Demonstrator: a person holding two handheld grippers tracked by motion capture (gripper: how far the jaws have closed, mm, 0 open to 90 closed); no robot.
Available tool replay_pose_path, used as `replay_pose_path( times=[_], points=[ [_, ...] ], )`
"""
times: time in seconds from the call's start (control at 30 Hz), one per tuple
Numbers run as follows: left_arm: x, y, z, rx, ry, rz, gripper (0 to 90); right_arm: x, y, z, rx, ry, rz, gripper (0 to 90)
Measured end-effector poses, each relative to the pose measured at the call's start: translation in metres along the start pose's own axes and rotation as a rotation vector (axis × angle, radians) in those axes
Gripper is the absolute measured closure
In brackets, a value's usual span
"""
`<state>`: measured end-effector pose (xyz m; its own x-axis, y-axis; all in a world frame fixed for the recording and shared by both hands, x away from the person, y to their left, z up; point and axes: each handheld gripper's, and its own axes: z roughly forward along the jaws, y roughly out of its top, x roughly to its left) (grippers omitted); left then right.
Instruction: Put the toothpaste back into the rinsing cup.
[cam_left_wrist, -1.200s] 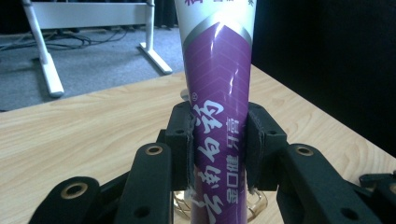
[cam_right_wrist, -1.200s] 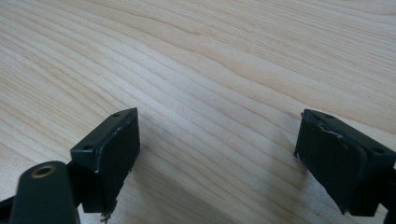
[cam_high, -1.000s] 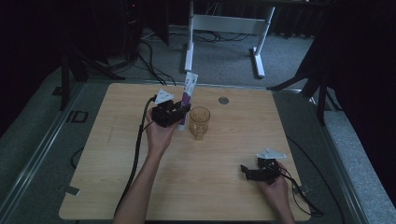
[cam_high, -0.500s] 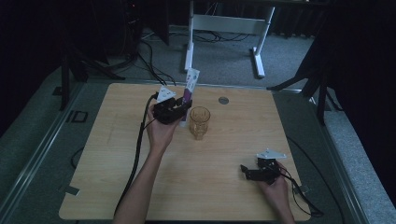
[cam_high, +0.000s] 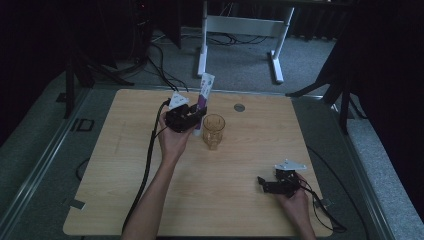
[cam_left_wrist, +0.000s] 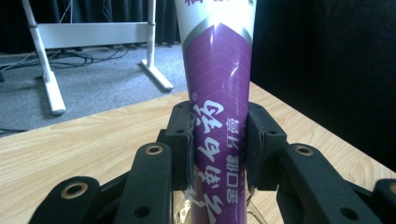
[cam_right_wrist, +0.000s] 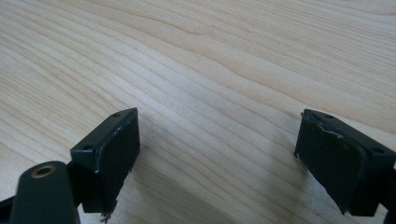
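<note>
Fingers (cam_left_wrist: 180, 140) of the left gripper (cam_high: 192, 116) clamp the purple toothpaste tube (cam_left_wrist: 219, 93), held upright just left of the amber glass (cam_high: 213, 131) at table centre. Pickup looks done; placing the tube in the glass remains. Right gripper (cam_high: 272, 185) rests near-right, jaws apart, empty.

The tube (cam_high: 204, 97) stood upright near the middle of the bench's (cam_high: 125, 165) far edge, with the glass (cam_high: 213, 132) just beside it on the near right. The left gripper (cam_high: 192, 116) was at the tube's left; the right gripper (cam_high: 265, 184) lay by the near right corner.
</note>
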<state>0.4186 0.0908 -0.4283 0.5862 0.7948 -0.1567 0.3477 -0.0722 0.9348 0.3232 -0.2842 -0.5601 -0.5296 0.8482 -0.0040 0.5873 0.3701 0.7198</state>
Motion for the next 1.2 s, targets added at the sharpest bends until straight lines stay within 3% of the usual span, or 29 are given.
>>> replay_pose_path(
  times=[1.2],
  points=[
    [-0.003,-0.005,0.016,-0.048,-0.004,0.018,66.5,0.0,0.0,0.0,0.0,0.002,-0.004,13.7]
  ],
)
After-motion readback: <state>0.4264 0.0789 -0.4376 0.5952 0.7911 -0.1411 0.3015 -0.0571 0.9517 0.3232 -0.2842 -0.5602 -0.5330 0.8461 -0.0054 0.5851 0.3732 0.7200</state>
